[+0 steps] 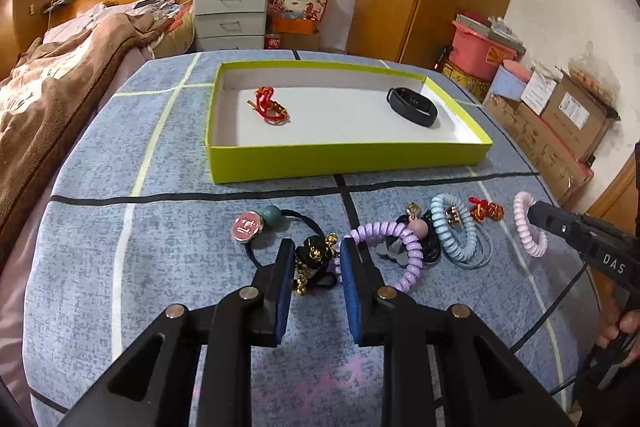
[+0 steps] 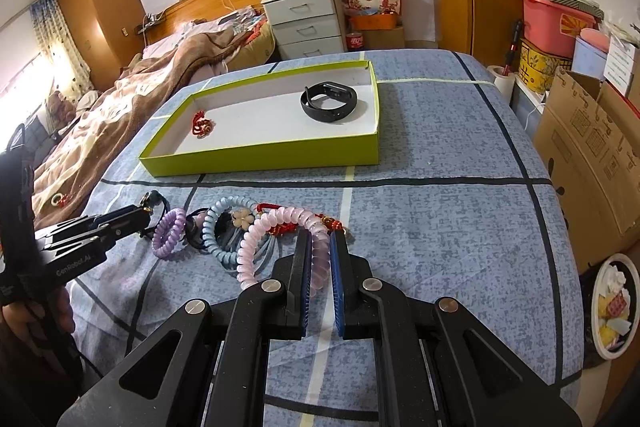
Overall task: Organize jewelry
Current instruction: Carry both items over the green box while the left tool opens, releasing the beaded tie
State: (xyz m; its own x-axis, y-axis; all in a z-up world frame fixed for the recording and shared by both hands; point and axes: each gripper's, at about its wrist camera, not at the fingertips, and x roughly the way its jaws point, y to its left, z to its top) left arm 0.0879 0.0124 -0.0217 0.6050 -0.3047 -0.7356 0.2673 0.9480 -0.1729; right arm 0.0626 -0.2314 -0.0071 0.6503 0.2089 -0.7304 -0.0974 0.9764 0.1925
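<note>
A green tray (image 1: 344, 157) (image 2: 256, 157) on the blue bedspread holds a red knotted bracelet (image 1: 270, 105) (image 2: 201, 125) and a black band (image 1: 412, 105) (image 2: 329, 101). In front lies a pile of hair ties. My left gripper (image 1: 316, 247) (image 2: 142, 211) is partly closed around a black and gold hair tie (image 1: 314, 253), touching or nearly touching it. My right gripper (image 2: 320, 237) (image 1: 534, 213) is shut on the pink spiral hair tie (image 2: 280, 243) (image 1: 528, 227). A purple spiral tie (image 1: 400, 251) (image 2: 170, 233) and a light blue spiral tie (image 1: 452, 231) (image 2: 222, 231) lie between them.
A pink badge with a green bead on a black elastic (image 1: 256, 223) lies left of the pile. A small red knot charm (image 1: 486, 209) lies near the pink tie. A bed with a brown blanket (image 1: 60, 87) is left; cardboard boxes (image 2: 592, 147) stand right.
</note>
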